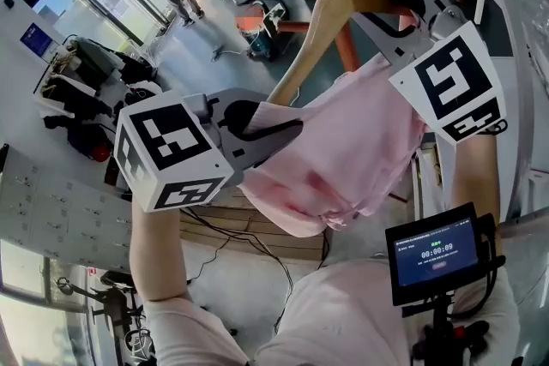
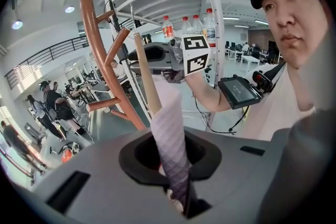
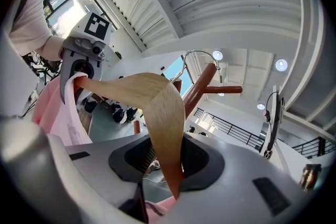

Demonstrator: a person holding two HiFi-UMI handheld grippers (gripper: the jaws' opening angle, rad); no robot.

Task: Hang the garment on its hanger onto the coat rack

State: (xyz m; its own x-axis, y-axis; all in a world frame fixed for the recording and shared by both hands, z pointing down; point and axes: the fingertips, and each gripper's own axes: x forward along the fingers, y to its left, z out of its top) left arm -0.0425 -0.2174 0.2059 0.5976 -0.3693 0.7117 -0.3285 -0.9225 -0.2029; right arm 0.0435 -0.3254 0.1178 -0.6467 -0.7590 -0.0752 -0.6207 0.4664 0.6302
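One pink garment (image 1: 343,150) hangs draped on a wooden hanger (image 1: 343,0), held in the air between two grippers. The jaws of the left gripper (image 1: 276,129) are clamped on the cloth-covered hanger end. Those of the right gripper (image 1: 399,6) are pinched on the bare wooden arm. The hanger's metal hook (image 3: 198,54) sits just beside the upper branches of the brown coat rack (image 2: 89,34), with open floor (image 1: 202,56) beyond.
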